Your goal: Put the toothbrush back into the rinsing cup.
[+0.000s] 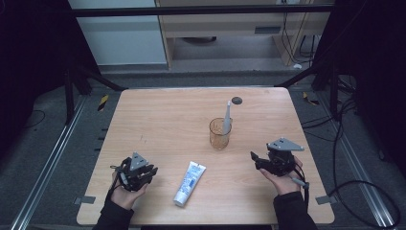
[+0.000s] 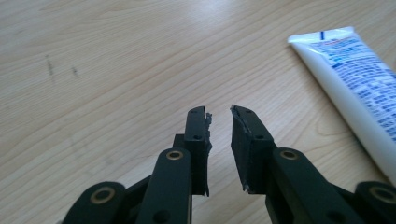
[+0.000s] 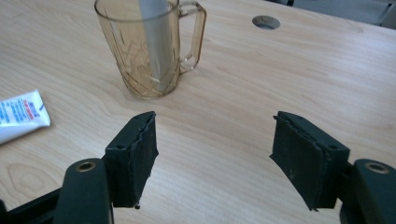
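A white toothpaste tube (image 1: 189, 183) with blue print lies flat near the table's front edge, between my two grippers. An amber glass mug (image 1: 219, 134) stands upright at mid-table with a grey stick-like item (image 1: 227, 117) leaning inside it. My left gripper (image 1: 152, 171) rests low at the front left, its jaws drawn together with nothing between them (image 2: 219, 114); the tube (image 2: 355, 88) lies just to its right. My right gripper (image 1: 255, 160) hovers at the front right, open and empty (image 3: 215, 140), pointing toward the mug (image 3: 149, 51) and the grey item (image 3: 156, 37). The tube's end (image 3: 21, 114) shows at left.
The wooden table (image 1: 158, 120) has a round cable hole (image 1: 236, 100) near its far edge, behind the mug. Black frame bars and cables run around the table on the floor. A person's hands and dark sleeves come in from the bottom edge.
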### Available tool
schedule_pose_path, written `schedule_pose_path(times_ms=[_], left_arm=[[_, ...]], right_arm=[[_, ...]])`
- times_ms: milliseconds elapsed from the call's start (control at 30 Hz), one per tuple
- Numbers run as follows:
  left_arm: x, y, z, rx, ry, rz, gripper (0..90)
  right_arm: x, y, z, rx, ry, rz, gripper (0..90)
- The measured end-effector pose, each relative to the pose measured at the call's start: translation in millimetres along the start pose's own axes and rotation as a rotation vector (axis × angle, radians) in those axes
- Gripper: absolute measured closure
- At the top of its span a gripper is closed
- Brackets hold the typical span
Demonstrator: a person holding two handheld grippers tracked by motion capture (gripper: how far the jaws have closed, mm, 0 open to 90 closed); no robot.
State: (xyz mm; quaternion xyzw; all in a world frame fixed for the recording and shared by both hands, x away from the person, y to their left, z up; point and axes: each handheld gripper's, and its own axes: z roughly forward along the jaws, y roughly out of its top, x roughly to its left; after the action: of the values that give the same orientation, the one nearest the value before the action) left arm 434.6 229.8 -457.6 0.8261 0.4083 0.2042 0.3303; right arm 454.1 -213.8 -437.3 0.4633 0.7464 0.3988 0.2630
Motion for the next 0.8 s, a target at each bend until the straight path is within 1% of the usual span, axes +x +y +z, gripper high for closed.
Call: schedule_pose_path(times_ms=[33, 133, 233, 300, 400, 467, 567, 633, 667, 700, 733, 767, 800], left_arm=[[-4.5, 2.2, 1.5, -0.002, -0.011, 0.000, 73.9], [-9.5, 5.7, 3.3, 0.000, -0.024, 0.000, 71.3], [-11.9, 9.2, 4.4, 0.003, -0.034, -0.002, 67.8], [-14.0, 12.5, 4.8, -0.001, -0.040, -0.013, 65.3], [-16.6, 15.8, 4.6, -0.007, -0.048, -0.011, 61.8], [-20.4, 20.6, 4.3, -0.005, -0.056, -0.010, 59.2], [-24.5, 25.1, 3.9, -0.008, -0.066, -0.010, 56.4], [-26.0, 27.4, 4.0, -0.007, -0.071, -0.013, 55.4], [-28.2, 31.4, 3.8, -0.010, -0.077, -0.007, 54.4], [-28.2, 31.4, 3.8, -0.010, -0.077, -0.007, 53.8], [-32.1, 36.4, 3.9, -0.016, -0.085, -0.003, 53.2], [-32.1, 36.4, 3.9, -0.016, -0.085, -0.003, 52.8], [-36.7, 40.8, 3.4, -0.014, -0.095, 0.004, 52.3]], right_arm=[[-2.0, -4.8, -1.4, 0.004, -0.001, 0.005, 30.7], [-4.4, -10.1, -2.7, 0.013, -0.003, 0.009, 30.7], [-6.6, -15.3, -2.0, 0.024, -0.006, 0.013, 30.0], [-8.5, -19.0, -0.3, 0.031, -0.012, 0.016, 29.4], [-11.0, -23.5, 2.9, 0.052, -0.025, 0.021, 28.3], [-13.4, -25.6, 4.0, 0.060, -0.035, 0.017, 27.4], [-16.8, -27.0, 3.3, 0.059, -0.040, 0.030, 26.2], [-18.0, -27.1, 2.6, 0.058, -0.043, 0.028, 26.0], [-19.2, -27.3, 2.0, 0.057, -0.050, 0.033, 25.7], [-19.2, -27.3, 2.0, 0.057, -0.050, 0.033, 25.7], [-19.7, -28.0, 2.4, 0.060, -0.056, 0.026, 25.6], [-19.6, -28.2, 2.8, 0.063, -0.058, 0.025, 25.4], [-19.5, -28.6, 3.2, 0.066, -0.058, 0.022, 25.1]])
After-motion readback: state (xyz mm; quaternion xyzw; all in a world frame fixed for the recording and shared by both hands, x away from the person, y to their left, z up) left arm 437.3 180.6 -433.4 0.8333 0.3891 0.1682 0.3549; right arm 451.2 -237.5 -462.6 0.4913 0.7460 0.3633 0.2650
